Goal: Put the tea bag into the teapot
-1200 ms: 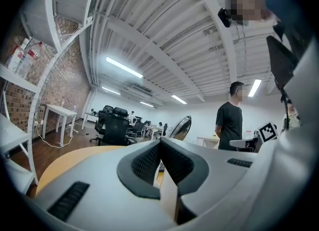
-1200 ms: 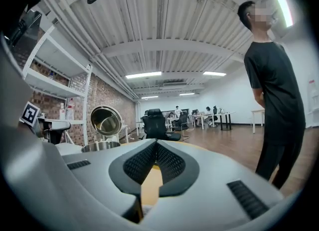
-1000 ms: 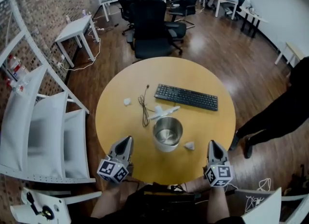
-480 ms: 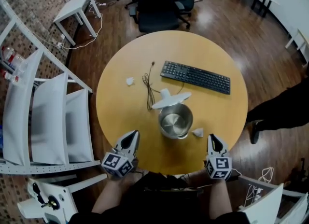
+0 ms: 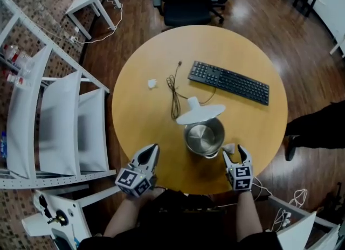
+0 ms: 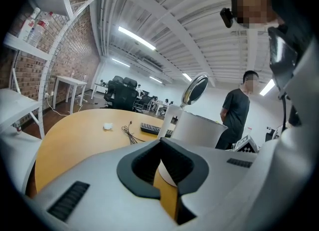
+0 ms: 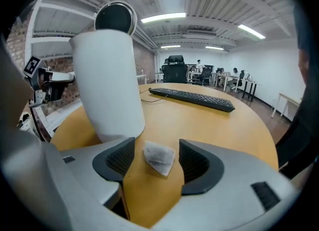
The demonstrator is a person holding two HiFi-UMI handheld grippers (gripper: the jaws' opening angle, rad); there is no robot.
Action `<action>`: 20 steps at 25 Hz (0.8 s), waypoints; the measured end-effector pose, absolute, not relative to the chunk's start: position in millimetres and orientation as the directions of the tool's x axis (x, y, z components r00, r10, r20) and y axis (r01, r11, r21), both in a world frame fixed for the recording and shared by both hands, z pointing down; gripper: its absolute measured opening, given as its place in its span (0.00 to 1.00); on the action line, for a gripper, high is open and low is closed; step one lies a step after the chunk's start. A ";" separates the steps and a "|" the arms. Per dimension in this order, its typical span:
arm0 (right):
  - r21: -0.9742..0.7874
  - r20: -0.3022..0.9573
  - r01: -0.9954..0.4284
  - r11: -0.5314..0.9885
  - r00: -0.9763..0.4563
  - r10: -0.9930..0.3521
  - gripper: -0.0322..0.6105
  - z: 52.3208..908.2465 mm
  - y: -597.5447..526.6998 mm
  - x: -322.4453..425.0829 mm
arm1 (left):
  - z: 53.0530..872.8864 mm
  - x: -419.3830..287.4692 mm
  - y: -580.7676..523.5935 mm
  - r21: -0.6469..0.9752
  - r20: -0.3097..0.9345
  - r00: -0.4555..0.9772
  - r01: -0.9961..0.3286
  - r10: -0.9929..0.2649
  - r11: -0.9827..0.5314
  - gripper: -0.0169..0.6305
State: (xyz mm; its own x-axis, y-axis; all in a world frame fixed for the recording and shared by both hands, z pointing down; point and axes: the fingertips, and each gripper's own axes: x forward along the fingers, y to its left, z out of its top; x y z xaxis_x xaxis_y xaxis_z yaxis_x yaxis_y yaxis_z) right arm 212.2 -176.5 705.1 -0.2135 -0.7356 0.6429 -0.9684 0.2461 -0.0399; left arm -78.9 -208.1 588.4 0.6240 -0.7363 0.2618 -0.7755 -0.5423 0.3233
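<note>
Right gripper [image 5: 235, 151] sat at the lower right of the head view. Its fingers were opening, with the tea bag [image 7: 159, 158] between them but neither pad touching it. The bag lay flat on the surface [image 5: 140, 119], just beside the teapot [image 5: 204, 138] on its right, near the front edge. Left gripper [image 5: 149, 154] was at lower left, fingers closed together on nothing, well apart from the teapot.

My read on the step, a pick that hadn't closed yet:
- Drop the fingers until they straddle the bag at surface level, then pinch it across the middle. It looked soft and light, so a corner grip would probably slip.
- Keep the left finger off the teapot wall, since there was little room on that side.
- Lift above the rim before moving left. The lid [image 5: 200, 113] stood open on the far side, so coming in from the near side looked clear.
- Let go only once the bag is over the opening.

Couldn't make out:
- Any string or tag on the bag.
- Whether the teapot held water, as the head view only showed a shiny inside.
- In the left gripper view the bag was hidden behind the teapot.
- In the right gripper view the left finger cut off the teapot's foot.
</note>
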 end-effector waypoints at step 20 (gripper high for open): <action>-0.010 0.723 -0.982 0.187 -0.136 -0.678 0.27 735.4 -183.1 210.4 | 591.3 -107.8 -208.3 0.312 0.278 0.593 -0.800 -0.756 -0.513 0.03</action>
State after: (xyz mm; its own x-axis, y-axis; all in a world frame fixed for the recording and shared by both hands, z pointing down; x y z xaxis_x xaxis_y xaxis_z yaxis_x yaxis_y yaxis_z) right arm 210.4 -183.1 735.4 -0.1360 -0.6776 0.7227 -0.9823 0.1869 -0.0095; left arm -107.8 -208.3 591.3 0.5929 -0.7558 0.2778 -0.7998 -0.5128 0.3120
